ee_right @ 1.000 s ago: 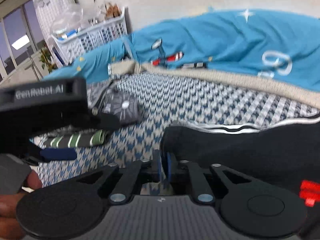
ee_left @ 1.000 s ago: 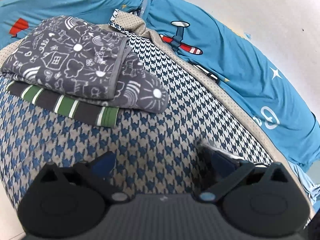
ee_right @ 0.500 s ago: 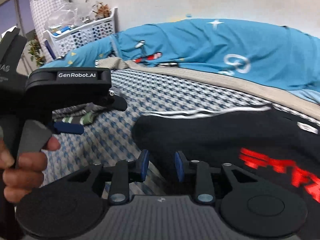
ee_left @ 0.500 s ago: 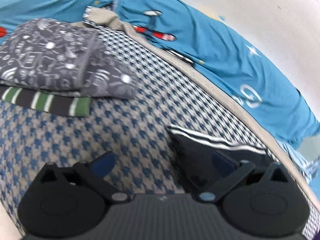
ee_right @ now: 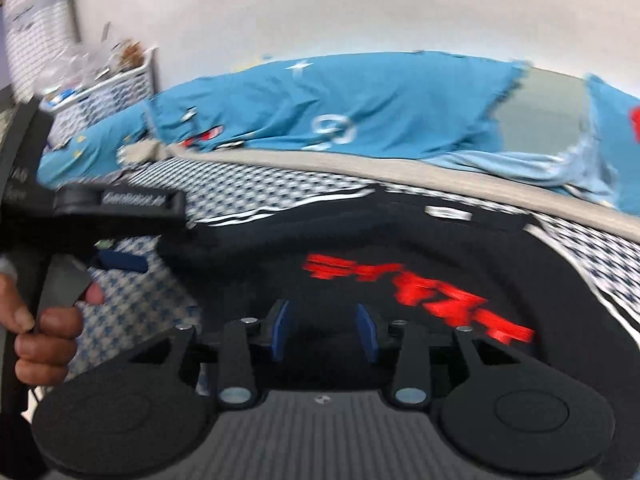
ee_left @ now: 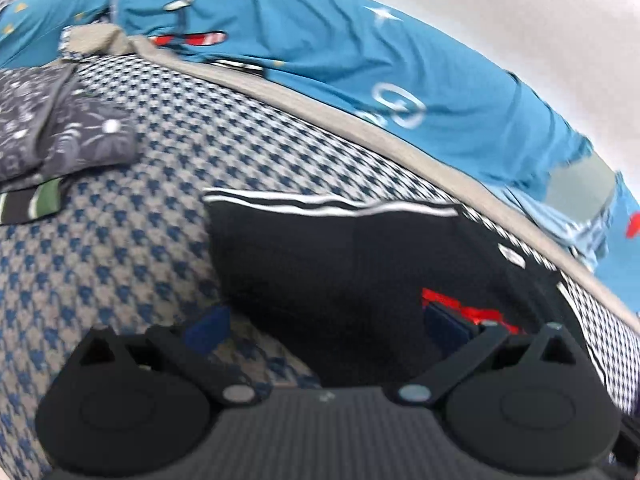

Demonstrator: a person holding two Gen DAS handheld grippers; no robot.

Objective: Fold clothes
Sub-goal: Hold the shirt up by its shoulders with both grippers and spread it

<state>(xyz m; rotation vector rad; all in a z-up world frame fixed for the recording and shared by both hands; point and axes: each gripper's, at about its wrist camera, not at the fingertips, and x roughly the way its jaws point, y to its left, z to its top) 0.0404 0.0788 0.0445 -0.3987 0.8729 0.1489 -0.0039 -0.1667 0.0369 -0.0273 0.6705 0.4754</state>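
Since a second ago the right gripper (ee_right: 324,330) has let go of the black shirt (ee_left: 352,264) and its jaws, then pinched together, now stand parted with nothing between them. Both cameras have swung rightward, so the shirt fills far more of each view than before.

The shirt lies flat on the houndstooth blanket (ee_left: 120,264), red print (ee_right: 412,292) up, white-striped hem (ee_left: 328,204) toward the blue quilt (ee_left: 360,60). The left gripper (ee_left: 324,324) is spread wide over the shirt's near left corner; its left finger sits over the blanket, its right finger over the print, and nothing is held. In the right view, the left hand (ee_right: 44,320) grips that tool just left of the shirt.

Well left of the shirt sits a folded grey shirt (ee_left: 60,132) atop a green-striped one (ee_left: 32,200). Beyond the quilt's left end stands a white basket (ee_right: 108,88).
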